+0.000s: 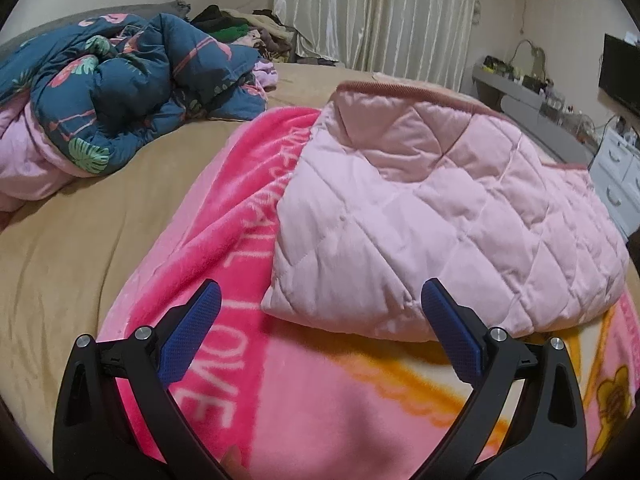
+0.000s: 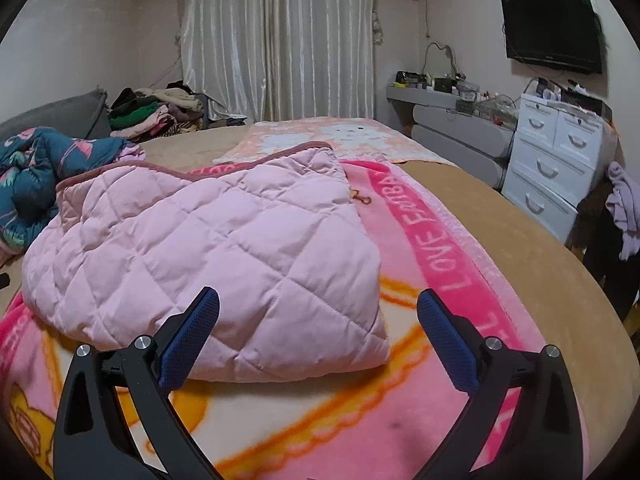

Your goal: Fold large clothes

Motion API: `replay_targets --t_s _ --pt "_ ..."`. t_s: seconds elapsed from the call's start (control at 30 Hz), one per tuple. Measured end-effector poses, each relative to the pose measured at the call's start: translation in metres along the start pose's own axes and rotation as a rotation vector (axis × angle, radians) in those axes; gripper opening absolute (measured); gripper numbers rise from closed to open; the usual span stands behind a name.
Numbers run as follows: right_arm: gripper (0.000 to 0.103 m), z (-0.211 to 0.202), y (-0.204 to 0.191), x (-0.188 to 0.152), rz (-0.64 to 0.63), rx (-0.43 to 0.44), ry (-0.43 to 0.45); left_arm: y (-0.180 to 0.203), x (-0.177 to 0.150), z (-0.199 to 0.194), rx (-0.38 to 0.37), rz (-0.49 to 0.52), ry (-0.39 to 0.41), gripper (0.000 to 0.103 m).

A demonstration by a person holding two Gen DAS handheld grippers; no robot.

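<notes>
A pale pink quilted garment [image 1: 440, 216] lies folded over on a bright pink fleece blanket [image 1: 224, 216] with white lettering, spread on the bed. My left gripper [image 1: 320, 300] is open and empty, its blue pads just short of the garment's near left corner. In the right wrist view the same garment [image 2: 208, 248] lies on the blanket [image 2: 432, 248]. My right gripper [image 2: 318, 304] is open and empty, straddling the garment's near right corner without touching it.
A crumpled blue floral duvet [image 1: 120, 92] lies at the left on the tan bedsheet [image 1: 100, 240]. A clothes pile [image 2: 152, 112] sits by the curtain. White drawers [image 2: 556, 156] and a grey desk [image 2: 456, 120] stand right of the bed.
</notes>
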State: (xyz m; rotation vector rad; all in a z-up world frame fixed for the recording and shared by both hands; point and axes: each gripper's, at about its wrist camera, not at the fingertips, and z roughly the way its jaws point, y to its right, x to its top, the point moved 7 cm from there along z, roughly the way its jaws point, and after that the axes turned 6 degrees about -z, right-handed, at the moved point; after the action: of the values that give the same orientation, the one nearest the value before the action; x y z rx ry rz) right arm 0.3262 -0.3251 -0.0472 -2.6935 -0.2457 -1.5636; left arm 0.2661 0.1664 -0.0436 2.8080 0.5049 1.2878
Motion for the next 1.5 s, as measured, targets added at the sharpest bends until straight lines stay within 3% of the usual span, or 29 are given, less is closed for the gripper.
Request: replay_targets --t_s 0.4,0.67,0.77,0.9,1.13,1.23,1.3,1.33,1.4,1.43,1.5 --pt "0.099 0.016 0.009 -0.003 0.007 -0.038 -0.012 0.008 -0.007 0.021 0.017 0.069 -0.034 0.094" --pt "0.099 0.023 0.006 -0.003 -0.004 -0.014 -0.013 0.005 -0.008 0.036 -0.074 -0.009 -0.083 0.094" --pt "0.099 0.039 0.005 -0.008 0.014 0.037 -0.073 0.003 -0.006 0.046 -0.098 -0.04 -0.09 0.094" --pt "0.099 0.056 0.009 -0.017 0.015 0.011 -0.118 0.006 -0.004 0.062 -0.128 -0.032 -0.095 0.094" --pt "0.099 0.077 0.014 -0.012 0.012 0.028 -0.109 0.007 0.005 0.075 -0.156 -0.064 -0.076 0.094" --pt "0.099 0.085 0.017 -0.008 0.02 0.048 -0.094 0.008 0.008 0.077 -0.166 -0.08 -0.07 0.076" --pt "0.099 0.092 0.019 -0.009 0.06 0.089 -0.106 0.01 0.011 0.077 -0.157 -0.07 -0.054 0.05" --pt "0.097 0.095 0.019 -0.009 0.085 0.113 -0.113 0.011 0.011 0.076 -0.159 -0.062 -0.049 0.045" --pt "0.066 0.098 0.019 -0.009 0.133 0.165 -0.119 0.015 0.014 0.073 -0.16 -0.043 -0.029 0.03" --pt "0.061 0.098 0.02 -0.008 0.147 0.159 -0.119 0.016 0.015 0.072 -0.157 -0.039 -0.021 0.027" --pt "0.033 0.094 0.018 -0.001 0.162 0.186 -0.107 0.019 0.021 0.066 -0.156 -0.041 0.014 0.018"
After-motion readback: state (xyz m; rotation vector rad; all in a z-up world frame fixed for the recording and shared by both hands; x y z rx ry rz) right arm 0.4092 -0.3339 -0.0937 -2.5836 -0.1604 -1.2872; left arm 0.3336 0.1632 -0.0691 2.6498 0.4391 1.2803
